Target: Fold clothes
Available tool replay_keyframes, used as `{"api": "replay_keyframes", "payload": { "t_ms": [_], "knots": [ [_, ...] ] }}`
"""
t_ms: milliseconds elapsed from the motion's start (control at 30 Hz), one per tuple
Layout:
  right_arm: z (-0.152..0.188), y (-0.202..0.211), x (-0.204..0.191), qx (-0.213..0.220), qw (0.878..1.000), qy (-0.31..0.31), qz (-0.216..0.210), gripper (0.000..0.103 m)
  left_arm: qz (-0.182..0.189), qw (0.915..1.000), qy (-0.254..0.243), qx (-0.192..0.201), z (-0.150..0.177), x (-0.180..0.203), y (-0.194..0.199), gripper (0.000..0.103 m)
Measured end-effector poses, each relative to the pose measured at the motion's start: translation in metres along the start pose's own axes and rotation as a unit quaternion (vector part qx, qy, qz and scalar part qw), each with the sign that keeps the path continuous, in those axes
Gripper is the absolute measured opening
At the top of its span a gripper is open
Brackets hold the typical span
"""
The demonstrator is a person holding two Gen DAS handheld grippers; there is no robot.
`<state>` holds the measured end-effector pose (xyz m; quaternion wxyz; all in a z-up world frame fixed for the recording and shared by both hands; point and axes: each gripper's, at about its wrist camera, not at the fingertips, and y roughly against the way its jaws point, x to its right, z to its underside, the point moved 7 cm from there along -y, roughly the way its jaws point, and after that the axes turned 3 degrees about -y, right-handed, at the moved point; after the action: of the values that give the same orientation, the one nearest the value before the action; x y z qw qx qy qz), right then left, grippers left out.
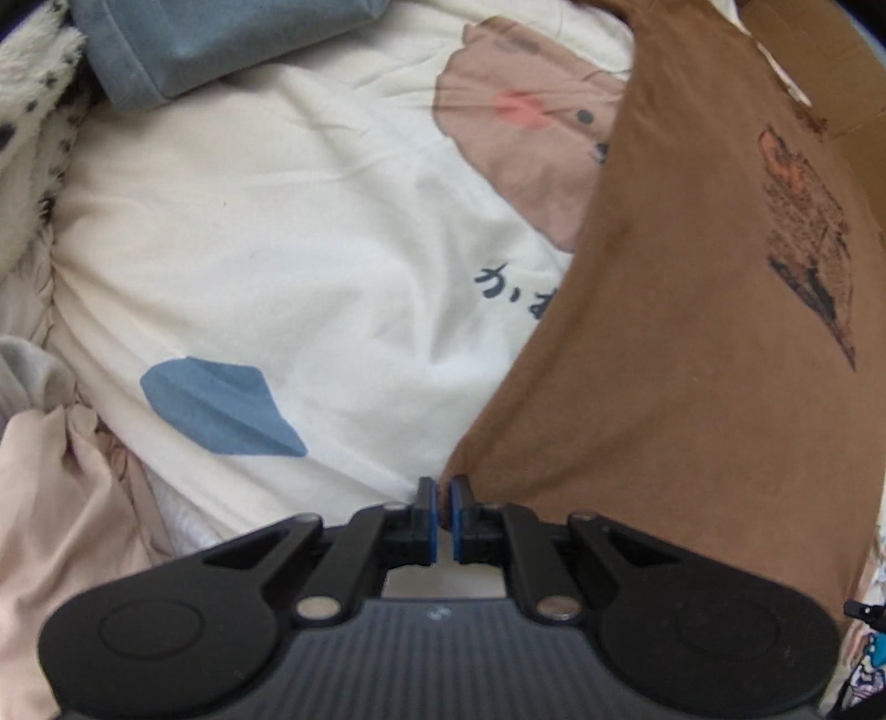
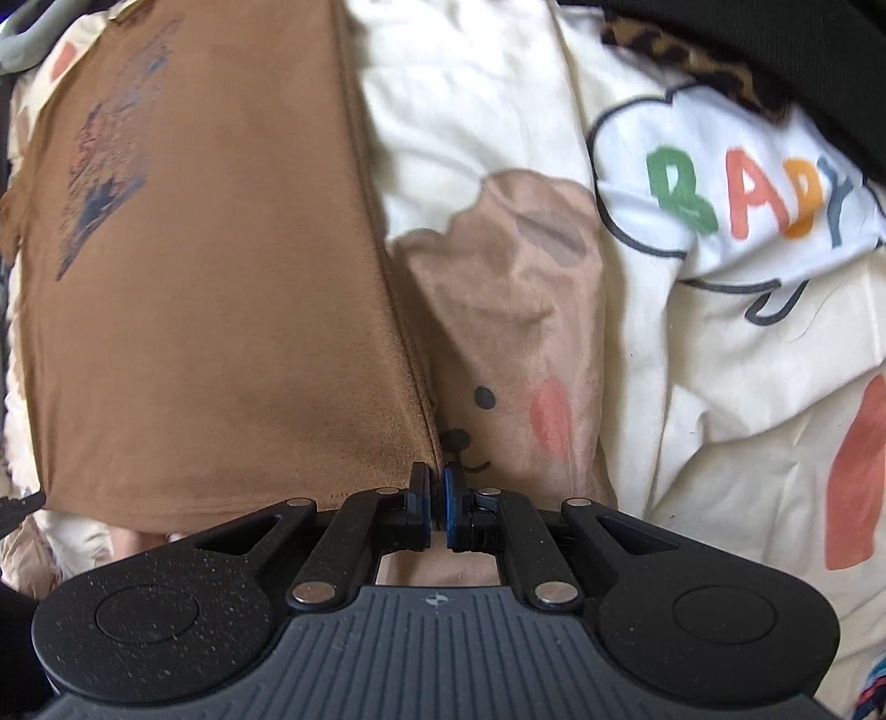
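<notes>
You hold the brown T-shirt by two corners, and it hangs stretched between your two grippers above a cream bed cover. The jaws of your left gripper are closed on one corner of the shirt, at its left edge in the left wrist view. The jaws of your right gripper are closed on the other corner, at its right edge in the right wrist view. A dark print is on the shirt's front. The bed cover shows a brown bear face and a blue shape. A blue-grey garment lies at the far side, and a white cloth with the letters BABY lies at the right.
</notes>
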<state>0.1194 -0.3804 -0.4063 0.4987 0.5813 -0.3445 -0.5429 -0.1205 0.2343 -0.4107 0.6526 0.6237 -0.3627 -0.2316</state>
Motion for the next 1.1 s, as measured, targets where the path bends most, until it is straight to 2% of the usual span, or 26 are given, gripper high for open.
{"api": "replay_keyframes", "payload": {
  "t_ms": [100, 167, 233, 267, 400, 533, 733, 933, 1100],
  "knots": [
    [0.0, -0.011, 0.003, 0.003, 1.0, -0.011, 0.004, 0.003, -0.008, 1.0, -0.002, -0.005, 0.001, 0.001, -0.001, 0.009],
    [0.001, -0.014, 0.003, 0.003, 1.0, -0.017, 0.002, 0.004, -0.013, 0.9999, -0.003, -0.006, 0.002, 0.001, 0.001, 0.015],
    [0.002, -0.01, 0.002, 0.005, 1.0, -0.019, 0.007, 0.005, -0.02, 0.9998, -0.01, 0.002, 0.001, 0.001, 0.011, 0.016],
    [0.001, -0.004, 0.001, 0.011, 1.0, -0.019, 0.006, 0.006, -0.02, 0.9997, -0.013, 0.007, 0.0, 0.001, 0.017, 0.02],
    [-0.002, 0.023, -0.003, 0.039, 0.999, -0.02, -0.005, 0.01, 0.003, 0.9996, -0.014, 0.026, -0.007, 0.005, 0.044, 0.023],
    [-0.011, 0.053, -0.006, 0.079, 0.996, -0.031, -0.027, 0.039, 0.003, 0.9985, -0.018, 0.052, -0.026, 0.008, 0.072, 0.028],
    [-0.039, 0.102, -0.016, 0.131, 0.99, -0.043, -0.038, 0.04, 0.011, 0.9957, -0.011, 0.091, -0.063, 0.027, 0.115, 0.04],
    [-0.073, 0.146, -0.029, 0.171, 0.981, -0.065, -0.058, 0.046, 0.021, 0.9935, -0.001, 0.112, -0.093, 0.044, 0.144, 0.042],
    [-0.097, 0.179, -0.04, 0.201, 0.975, -0.068, -0.064, 0.047, 0.023, 0.9913, -0.011, 0.129, -0.118, 0.064, 0.166, 0.046]
  ]
}}
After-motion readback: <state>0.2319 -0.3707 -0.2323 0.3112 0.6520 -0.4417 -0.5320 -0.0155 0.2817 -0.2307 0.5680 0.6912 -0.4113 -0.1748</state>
